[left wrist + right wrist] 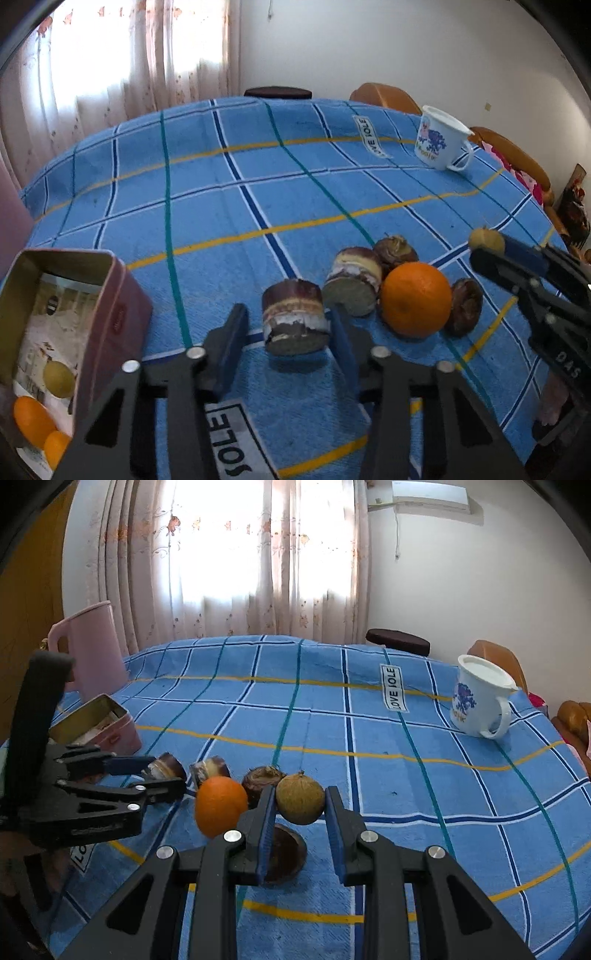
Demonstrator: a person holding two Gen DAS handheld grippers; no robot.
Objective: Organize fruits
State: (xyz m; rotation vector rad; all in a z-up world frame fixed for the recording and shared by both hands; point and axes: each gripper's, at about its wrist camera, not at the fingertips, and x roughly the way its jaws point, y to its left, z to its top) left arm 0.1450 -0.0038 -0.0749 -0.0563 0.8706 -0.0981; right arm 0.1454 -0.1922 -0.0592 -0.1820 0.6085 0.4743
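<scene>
My left gripper (288, 325) is open around a short purple-brown cane piece (295, 321) that seems lifted slightly off the blue checked cloth (221, 206); the right wrist view shows it too (162, 771). A second cane piece (352, 282), an orange (415, 299) and two dark brown bulbs (395, 251) (465, 306) lie to its right. My right gripper (300, 805) is shut on a small round tan fruit (300, 803), held above the cloth. An open pink tin (122, 310) at the left holds oranges (33, 421) and a yellow-green fruit (59, 380).
A white mug (480, 701) with blue print stands at the far right of the table. A pink jug (96, 650) stands at the far left behind the tin (107, 727). Chairs (388, 96) ring the far edge. A dark bulb (284, 853) lies under my right gripper.
</scene>
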